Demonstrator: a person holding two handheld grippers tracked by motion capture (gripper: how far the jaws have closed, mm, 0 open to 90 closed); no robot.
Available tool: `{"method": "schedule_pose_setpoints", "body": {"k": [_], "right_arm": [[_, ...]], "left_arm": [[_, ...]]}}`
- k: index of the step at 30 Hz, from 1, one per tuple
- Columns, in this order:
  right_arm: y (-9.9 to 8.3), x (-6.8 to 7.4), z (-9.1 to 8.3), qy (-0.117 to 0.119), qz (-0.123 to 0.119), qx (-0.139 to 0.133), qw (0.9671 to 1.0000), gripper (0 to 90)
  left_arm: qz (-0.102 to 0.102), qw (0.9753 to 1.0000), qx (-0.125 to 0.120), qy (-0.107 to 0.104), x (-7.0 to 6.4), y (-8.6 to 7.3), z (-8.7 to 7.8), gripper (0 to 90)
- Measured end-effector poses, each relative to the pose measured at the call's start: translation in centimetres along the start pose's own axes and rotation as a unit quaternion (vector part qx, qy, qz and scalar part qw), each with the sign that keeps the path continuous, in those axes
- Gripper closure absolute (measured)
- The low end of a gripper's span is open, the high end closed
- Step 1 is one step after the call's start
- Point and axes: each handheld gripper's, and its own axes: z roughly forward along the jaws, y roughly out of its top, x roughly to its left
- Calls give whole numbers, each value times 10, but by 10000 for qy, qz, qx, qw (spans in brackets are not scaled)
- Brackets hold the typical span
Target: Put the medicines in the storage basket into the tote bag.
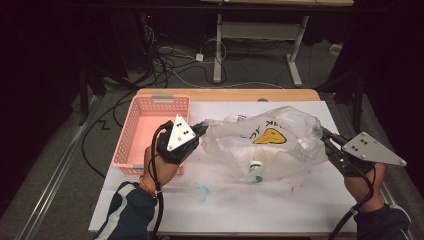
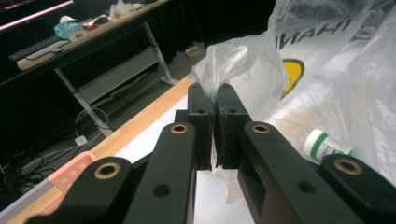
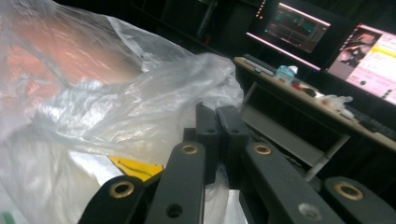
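Note:
A clear plastic bag (image 1: 270, 137) with a yellow print hangs stretched above the white table cover (image 1: 280, 200), held at both ends. My left gripper (image 1: 202, 129) is shut on the bag's left edge (image 2: 224, 70), its jaws pressed together on the film. My right gripper (image 1: 327, 137) is shut on the bag's right edge (image 3: 187, 84). A small white bottle with a green label (image 1: 256, 171) lies inside the bag near its bottom, also seen in the left gripper view as the bottle (image 2: 324, 144).
A pink plastic basket (image 1: 131, 132) stands at the table's left, just behind my left hand. Cables and a desk frame (image 1: 257, 45) lie on the floor beyond the table's far edge. Faint paint smudges (image 1: 202, 193) mark the cover near the front.

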Motion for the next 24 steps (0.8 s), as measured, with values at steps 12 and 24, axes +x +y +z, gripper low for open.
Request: {"method": "schedule_pose_setpoints", "body": {"k": [12,24], "right_arm": [[4,-11,27,-156,233,45,9996,900],[20,-15,30,-281,135,-64,9995,900]], "left_arm": [[6,9993,-320,178,6,14,-11,842],[64,9965,-732,401,10,32,-37,842]]}}
